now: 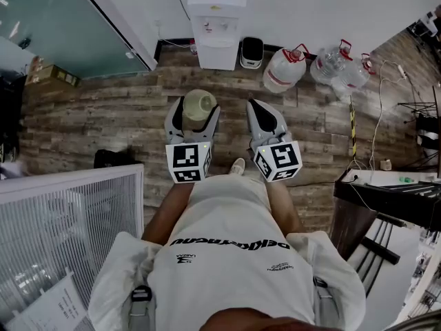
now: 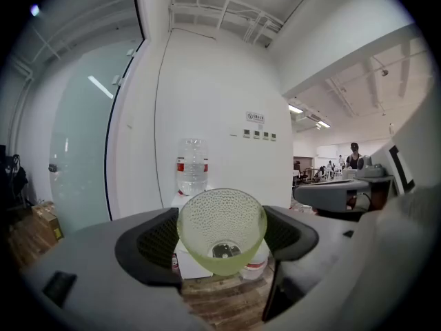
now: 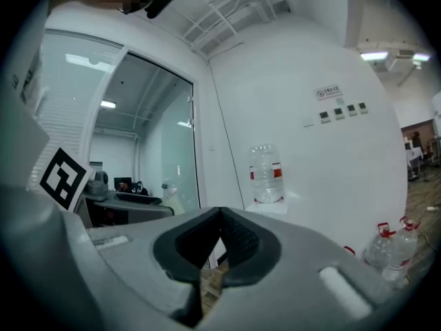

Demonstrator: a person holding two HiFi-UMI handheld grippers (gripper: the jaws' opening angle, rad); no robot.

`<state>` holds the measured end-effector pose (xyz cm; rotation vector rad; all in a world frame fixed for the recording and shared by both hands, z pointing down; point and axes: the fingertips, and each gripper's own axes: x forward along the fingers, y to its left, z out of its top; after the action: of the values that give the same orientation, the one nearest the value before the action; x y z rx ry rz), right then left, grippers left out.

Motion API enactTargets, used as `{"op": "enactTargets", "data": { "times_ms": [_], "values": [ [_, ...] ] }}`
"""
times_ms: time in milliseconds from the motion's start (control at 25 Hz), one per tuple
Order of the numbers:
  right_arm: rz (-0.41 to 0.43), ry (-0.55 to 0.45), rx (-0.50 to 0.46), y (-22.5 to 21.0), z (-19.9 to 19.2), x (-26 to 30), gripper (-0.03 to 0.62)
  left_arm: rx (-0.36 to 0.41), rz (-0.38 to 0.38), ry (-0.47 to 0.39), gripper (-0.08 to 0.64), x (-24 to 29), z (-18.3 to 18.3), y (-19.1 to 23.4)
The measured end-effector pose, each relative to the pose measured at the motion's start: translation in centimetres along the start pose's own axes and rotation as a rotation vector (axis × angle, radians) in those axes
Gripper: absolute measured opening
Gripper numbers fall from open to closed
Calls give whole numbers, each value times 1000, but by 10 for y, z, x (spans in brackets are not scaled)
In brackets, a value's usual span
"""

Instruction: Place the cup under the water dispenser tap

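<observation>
**Cup clamped in the left gripper, short of the water dispenser**

The cup is a pale green, dimpled, see-through one. It stands upright between the left gripper's two dark pads, which press on its sides at 9 and 3 o'clock in the left gripper view. The jaws stand wide around it, and the cup is carried in the air above the wooden floor.

In the head view the water dispenser stands against the white wall at 12 o'clock from the cup, well apart from it. A clear bottle with a red label sits on top of the dispenser. In the left gripper view the dispenser's white body shows just behind the cup's base.

The right gripper is at 3 o'clock of the cup, just beside the left one and level with it. Its jaws are closed together with nothing between them, as the right gripper view shows.

Several large water jugs stand on the floor at 1 to 2 o'clock from the cup, to the dispenser's right.
</observation>
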<state>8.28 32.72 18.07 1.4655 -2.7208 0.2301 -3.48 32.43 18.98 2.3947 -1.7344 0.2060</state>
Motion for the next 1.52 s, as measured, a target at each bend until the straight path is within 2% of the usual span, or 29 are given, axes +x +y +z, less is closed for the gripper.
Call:
{"op": "enactTargets", "data": {
  "times_ms": [280,440,800,1080,1360,1520],
  "values": [
    [63,-11,26,-41,-3,6,-2,2,22,13,368,32,-6,-23],
    [63,-35,4,-62,-2,13,-2,-36,43,13,368,47,-4,-27],
    [53,-8,90,-84,-25,61,-2,-46,77,46,368,89,-9,5],
    [9,30,46,-95,-28,126,-2,-82,26,73,368,145,-16,48],
    [-67,38,28,-114,-7,203,-2,-67,-84,77,368,218,2,93],
    [-105,38,7,-111,5,246,-2,-55,-135,89,368,245,10,122]
  ]
}}
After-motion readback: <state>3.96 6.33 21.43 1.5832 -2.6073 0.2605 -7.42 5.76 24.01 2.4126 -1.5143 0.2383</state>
